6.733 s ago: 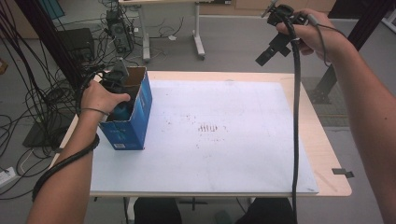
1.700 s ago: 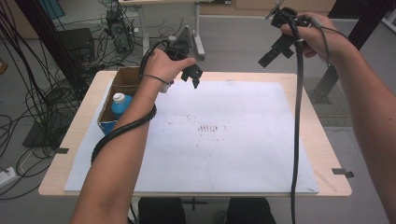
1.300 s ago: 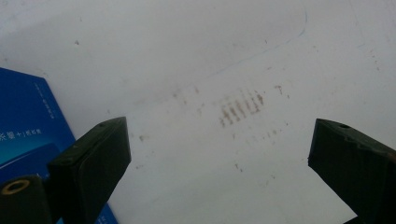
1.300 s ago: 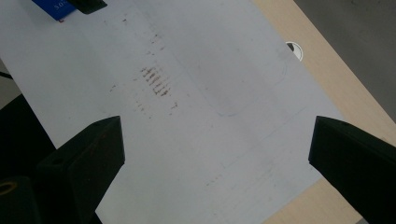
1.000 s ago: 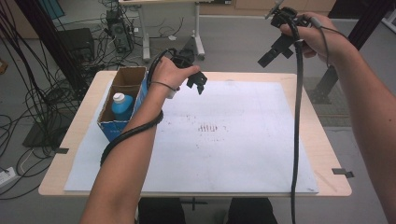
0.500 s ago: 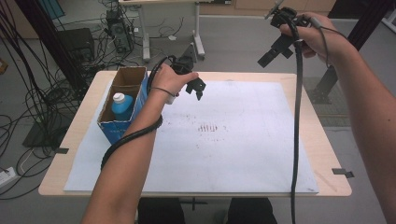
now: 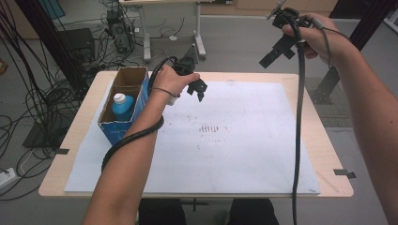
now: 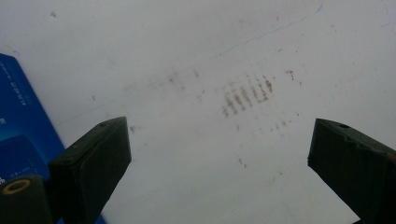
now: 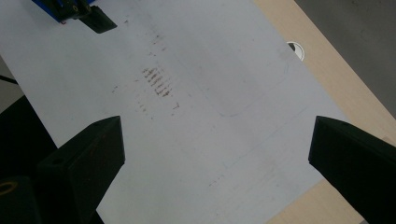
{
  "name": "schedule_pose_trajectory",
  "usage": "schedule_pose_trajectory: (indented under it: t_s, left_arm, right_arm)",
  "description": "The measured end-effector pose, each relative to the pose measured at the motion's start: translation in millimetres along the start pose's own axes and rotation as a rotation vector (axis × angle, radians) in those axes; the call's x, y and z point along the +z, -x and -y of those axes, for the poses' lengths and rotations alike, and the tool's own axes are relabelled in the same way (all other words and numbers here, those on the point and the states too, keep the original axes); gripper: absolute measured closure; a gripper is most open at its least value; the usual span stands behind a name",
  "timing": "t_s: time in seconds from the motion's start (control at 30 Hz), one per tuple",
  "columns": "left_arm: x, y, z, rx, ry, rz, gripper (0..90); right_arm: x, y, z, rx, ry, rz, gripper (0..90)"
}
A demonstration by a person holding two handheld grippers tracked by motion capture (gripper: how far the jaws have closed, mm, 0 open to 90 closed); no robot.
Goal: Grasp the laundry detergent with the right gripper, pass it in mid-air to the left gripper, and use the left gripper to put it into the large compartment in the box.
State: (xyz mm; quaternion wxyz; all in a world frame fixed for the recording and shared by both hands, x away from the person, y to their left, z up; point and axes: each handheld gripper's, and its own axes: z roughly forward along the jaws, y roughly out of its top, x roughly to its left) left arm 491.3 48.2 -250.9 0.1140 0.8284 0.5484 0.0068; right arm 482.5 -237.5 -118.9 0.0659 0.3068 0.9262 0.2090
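Facing the blue box [image 7: 123, 126], unreadable pale print, left gripper [image 7: 199, 92] gaping.

Lighting: even, diffuse, moderately bright in the high view; source not discernible. Shadows: soft and faint, a weak one under the left hand-held gripper [image 7: 199, 90] on the white sheet [image 7: 244, 154]. Glare: none marked; sheet pale grey-white, slightly washed in both gripper views. Focus: high view fairly sharp; in the gripper views the black jaws near the lens are soft and dark, little surface detail. Stains [image 8: 247, 95] mildly blurred. Edges: slight wide-angle bending.
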Motion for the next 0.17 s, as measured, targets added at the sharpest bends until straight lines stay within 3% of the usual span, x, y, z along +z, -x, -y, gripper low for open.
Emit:
schedule_pose_trajectory:
  t_s: [0.17]
  left_arm:
    - [-1.5, 0.4, 1.9, 0.001, 0.004, 0.005, 6.4]
  right_arm:
    - [-2.7, -1.0, 1.0, 0.001, 0.000, 0.009, 3.5]
